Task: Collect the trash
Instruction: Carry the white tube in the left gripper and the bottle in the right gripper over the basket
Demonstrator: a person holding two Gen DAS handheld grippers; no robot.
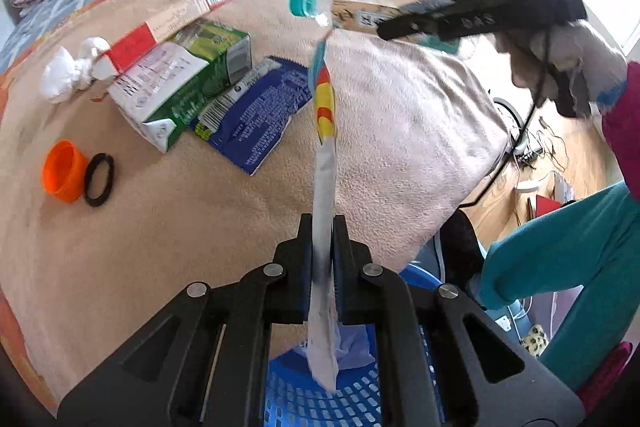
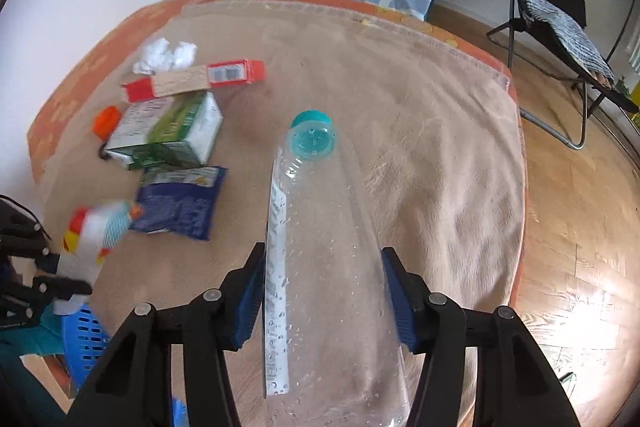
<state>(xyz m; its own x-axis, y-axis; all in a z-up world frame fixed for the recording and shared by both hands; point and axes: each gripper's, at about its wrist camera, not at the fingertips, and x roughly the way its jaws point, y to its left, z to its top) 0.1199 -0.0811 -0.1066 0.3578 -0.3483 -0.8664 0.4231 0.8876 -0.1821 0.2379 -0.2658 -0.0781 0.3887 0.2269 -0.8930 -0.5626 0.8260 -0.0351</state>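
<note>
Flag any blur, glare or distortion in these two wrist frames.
Left wrist: strong fisheye bending, dark corners; window top right blown out; right gripper slightly smeared, wrapper sharp. Right wrist: same barrel distortion; sun glare on the floor lower right; left gripper and its wrapper motion-blurred; bottle clear, droplets visible.

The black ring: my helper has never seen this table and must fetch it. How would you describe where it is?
On the beige blanket covering the table, look left of the green carton. Beside the orange cap lies the black ring, touching it. It is the only thin, flat, black loop among the litter.
</note>
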